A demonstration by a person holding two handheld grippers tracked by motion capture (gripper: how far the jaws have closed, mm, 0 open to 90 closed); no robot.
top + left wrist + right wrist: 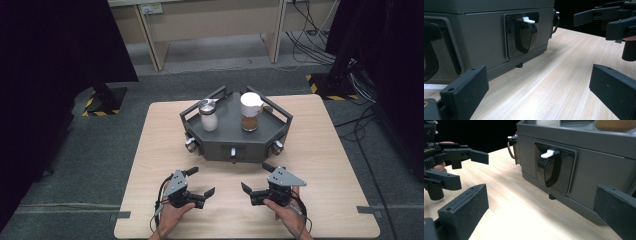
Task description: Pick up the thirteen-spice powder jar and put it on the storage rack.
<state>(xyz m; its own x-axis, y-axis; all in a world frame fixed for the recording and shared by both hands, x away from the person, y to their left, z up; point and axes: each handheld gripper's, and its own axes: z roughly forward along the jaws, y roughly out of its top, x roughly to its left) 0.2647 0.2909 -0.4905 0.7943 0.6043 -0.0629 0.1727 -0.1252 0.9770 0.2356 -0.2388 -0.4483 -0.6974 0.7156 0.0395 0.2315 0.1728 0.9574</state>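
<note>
We hold the left tongs [203, 183] low over the near part of the wooden counter [330, 150], their jaws spread wide with nothing between them; the right tongs [255, 178] sit beside them, well apart, likewise spread wide and empty; each pair points inward and slightly forward, so the two face one another across bare wood.

Ahead of both tongs, near but not touching, stands the grey tray [225, 120], a many-sided box with a raised rail; its front wall lies between the two tongs and just beyond them. On its top, ahead of the left tongs, stands a white jar [208, 116] with a metal lid; ahead of the right tongs stands a glass [250, 112] with a white lid and brown contents; the two are upright and apart from each other.

In the left gripper view the tray's side wall [481, 37] carries a dark recessed panel with a small white lever [528, 20] at its top, beyond and between our jaws; the right tongs [599, 21] show farther off at the upper right. In the right gripper view the same lever [548, 153] sits above a dark curved spout, ahead of our jaws; the left tongs [464, 167] show at the left, open, with a hand behind them.
</note>
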